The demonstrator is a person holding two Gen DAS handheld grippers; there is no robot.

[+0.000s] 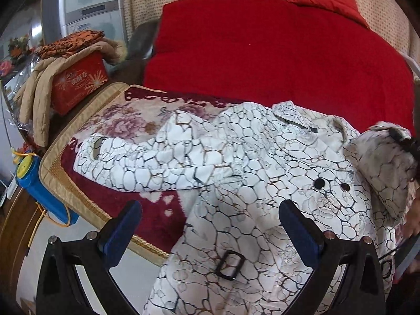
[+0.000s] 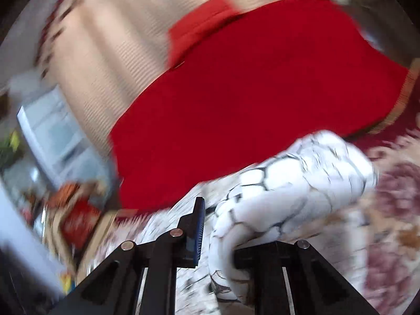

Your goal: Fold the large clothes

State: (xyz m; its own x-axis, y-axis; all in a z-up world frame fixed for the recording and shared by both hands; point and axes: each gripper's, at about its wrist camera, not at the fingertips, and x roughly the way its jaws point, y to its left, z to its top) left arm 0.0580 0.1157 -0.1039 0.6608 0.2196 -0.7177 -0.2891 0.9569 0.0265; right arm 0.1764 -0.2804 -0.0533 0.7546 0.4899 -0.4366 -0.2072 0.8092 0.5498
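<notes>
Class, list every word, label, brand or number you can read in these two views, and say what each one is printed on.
Red box under the beige garment: gold characters among firework bursts, too small and blurred to read.
Refrigerator: a dark display strip and faint script on the door, unreadable.
Blue and yellow container: no text visible.
White patterned coat: no text, only buttons and a buckle.
Right wrist view: motion-blurred, nothing readable.

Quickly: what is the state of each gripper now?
Left gripper: open, holding nothing, above the white coat.
Right gripper: closed on a fold of the coat.
</notes>
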